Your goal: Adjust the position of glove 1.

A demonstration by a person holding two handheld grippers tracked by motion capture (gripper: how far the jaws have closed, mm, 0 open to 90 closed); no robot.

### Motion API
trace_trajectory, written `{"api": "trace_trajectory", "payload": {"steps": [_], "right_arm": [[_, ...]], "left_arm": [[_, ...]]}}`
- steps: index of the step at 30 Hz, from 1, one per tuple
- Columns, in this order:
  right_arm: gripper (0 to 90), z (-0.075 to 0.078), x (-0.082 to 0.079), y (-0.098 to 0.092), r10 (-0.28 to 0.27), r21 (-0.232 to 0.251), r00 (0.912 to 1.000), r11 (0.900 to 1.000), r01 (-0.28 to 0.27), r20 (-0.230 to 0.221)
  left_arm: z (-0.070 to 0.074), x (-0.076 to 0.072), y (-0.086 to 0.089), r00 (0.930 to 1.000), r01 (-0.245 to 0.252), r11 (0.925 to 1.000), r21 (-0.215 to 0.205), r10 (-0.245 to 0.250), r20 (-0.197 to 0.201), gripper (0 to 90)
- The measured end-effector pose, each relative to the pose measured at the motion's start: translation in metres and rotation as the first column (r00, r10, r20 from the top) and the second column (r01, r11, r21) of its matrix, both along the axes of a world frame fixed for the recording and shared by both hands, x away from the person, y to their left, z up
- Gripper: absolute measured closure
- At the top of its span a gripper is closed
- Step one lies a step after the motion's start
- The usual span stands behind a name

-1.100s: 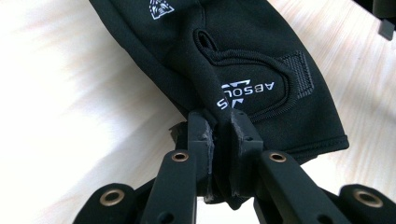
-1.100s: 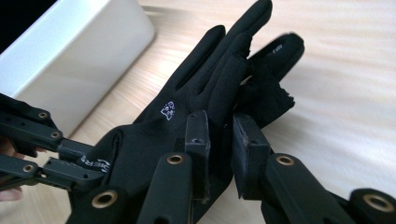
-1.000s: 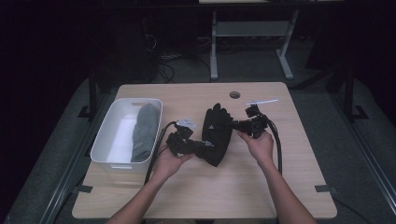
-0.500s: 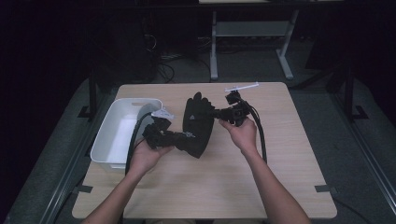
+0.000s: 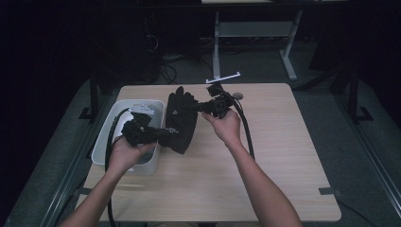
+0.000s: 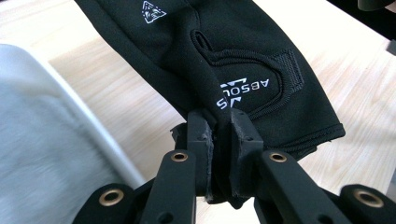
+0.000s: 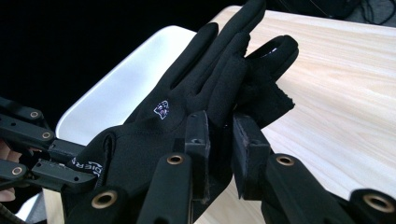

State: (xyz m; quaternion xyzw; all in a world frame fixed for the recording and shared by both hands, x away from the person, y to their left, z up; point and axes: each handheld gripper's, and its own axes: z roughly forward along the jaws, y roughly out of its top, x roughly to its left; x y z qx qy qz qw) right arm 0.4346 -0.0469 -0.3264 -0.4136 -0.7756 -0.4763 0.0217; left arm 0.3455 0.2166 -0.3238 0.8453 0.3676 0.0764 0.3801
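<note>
A black glove [image 5: 182, 120] with white logo print hangs stretched between both grippers above the table, just right of the white bin. My left gripper [image 5: 168, 134] is shut on the glove's cuff end [image 6: 261, 100]. My right gripper [image 5: 193, 109] is shut on the finger end, pinching a finger of the glove [image 7: 219, 100] between its pads. In the right gripper view the left gripper [image 7: 44, 154] shows at the far left, gripping the cuff.
A white plastic bin [image 5: 113, 123] stands at the table's left edge, with grey cloth inside [image 6: 42, 154]. The light wooden table [image 5: 283, 156] spreads right and toward the person. A desk frame [image 5: 255, 33] stands behind on the dark floor.
Both hands have carried the glove leftward and upward, from the table's middle to beside the bin. Both grips have held throughout.
</note>
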Motion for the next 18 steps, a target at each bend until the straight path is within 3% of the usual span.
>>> {"api": "trace_trajectory", "payload": {"steps": [6, 18], "right_arm": [[77.6, 0.003, 0.005, 0.024, 0.025, 0.008, 0.9997, 1.000, -0.025, -0.002], [77.5, 0.001, 0.012, 0.075, 0.068, 0.015, 0.9975, 0.998, -0.068, -0.020]], "left_arm": [[0.006, -0.001, 0.025, 0.9997, -0.025, 0.9995, 0.017, 0.025, 0.003, 80.8], [0.004, -0.006, 0.068, 0.9974, -0.072, 0.9965, 0.043, 0.072, -0.001, 80.8]]}}
